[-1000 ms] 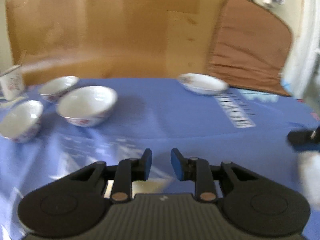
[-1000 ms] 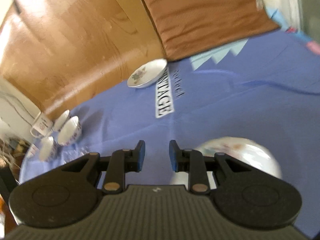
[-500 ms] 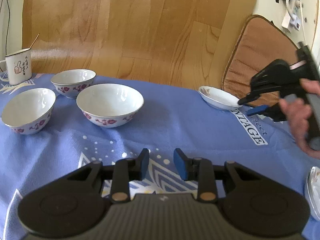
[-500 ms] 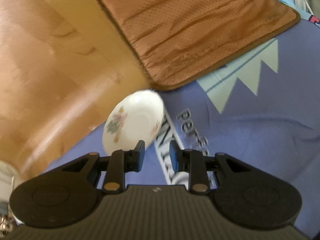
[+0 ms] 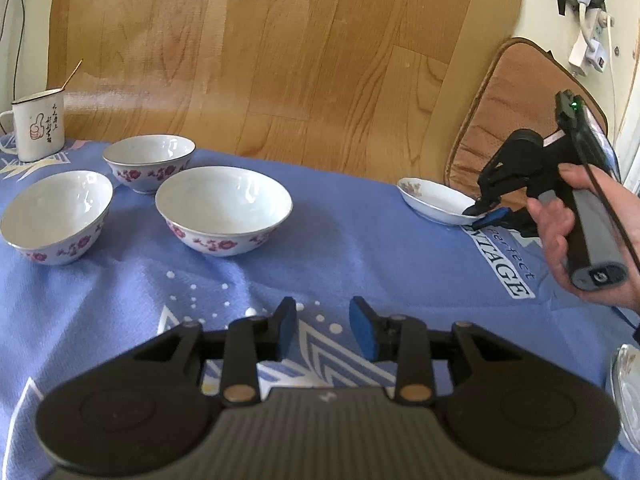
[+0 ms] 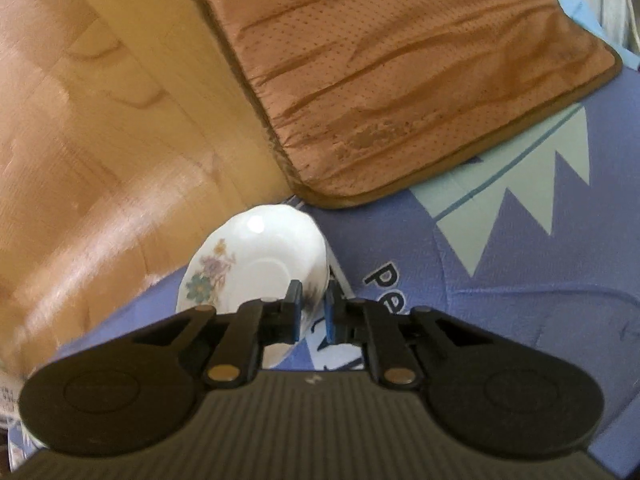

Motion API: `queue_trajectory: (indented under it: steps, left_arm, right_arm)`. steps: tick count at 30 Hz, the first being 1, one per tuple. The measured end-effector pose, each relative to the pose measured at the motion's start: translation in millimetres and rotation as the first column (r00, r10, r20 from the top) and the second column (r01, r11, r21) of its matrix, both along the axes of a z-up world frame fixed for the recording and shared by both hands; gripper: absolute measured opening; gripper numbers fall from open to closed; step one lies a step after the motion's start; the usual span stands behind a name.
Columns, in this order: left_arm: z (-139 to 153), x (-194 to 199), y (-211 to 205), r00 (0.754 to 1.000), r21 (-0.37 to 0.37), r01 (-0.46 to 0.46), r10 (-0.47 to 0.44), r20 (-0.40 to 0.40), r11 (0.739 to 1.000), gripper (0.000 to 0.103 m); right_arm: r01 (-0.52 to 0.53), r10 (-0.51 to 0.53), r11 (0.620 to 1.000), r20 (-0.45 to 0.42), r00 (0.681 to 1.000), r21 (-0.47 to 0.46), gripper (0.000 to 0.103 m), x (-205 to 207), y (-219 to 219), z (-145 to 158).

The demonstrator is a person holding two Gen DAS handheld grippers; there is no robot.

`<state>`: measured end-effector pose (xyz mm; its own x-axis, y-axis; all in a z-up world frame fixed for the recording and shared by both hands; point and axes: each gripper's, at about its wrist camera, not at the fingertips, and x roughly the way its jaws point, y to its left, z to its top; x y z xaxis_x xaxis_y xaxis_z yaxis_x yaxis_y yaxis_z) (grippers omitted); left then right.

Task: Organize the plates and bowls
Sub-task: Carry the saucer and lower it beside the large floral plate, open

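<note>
The right gripper (image 6: 311, 312) has just been closing its fingers onto the floral saucer's (image 6: 256, 268) rim; next, lift it level. The left gripper (image 5: 322, 330) hovers slightly open, empty.

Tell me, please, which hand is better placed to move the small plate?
Right: the right gripper is shut on the plate rim. The left gripper hangs open over bare cloth, well away from it.

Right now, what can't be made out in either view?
- Mug contents: left wrist view, its wall hides them; only a stick shows.
- Shiny dish: left wrist view, cut by the right edge.
- Small plate near rim: right wrist view, behind the right tongs closed on it.
</note>
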<state>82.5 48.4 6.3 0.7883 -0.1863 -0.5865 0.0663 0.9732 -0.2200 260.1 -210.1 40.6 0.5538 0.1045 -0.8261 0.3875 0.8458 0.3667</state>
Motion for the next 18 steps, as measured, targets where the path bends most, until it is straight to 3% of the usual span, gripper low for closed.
queue_trajectory:
  steps: [9, 18]
  left_arm:
    - [0.1, -1.0, -2.0, 1.0, 0.019, -0.013, 0.013, 0.0, 1.0, 0.033]
    - [0.4, -1.6, -2.0, 1.0, 0.022, -0.014, 0.014, -0.001, 1.0, 0.037]
  right_arm:
    - [-0.067, 0.067, 0.998, -0.001, 0.998, -0.016, 0.013, -43.6, 9.7, 10.2]
    - [-0.257, 0.257, 0.966, -0.024, 0.966, -0.025, 0.013, -115.3, 15.9, 25.4]
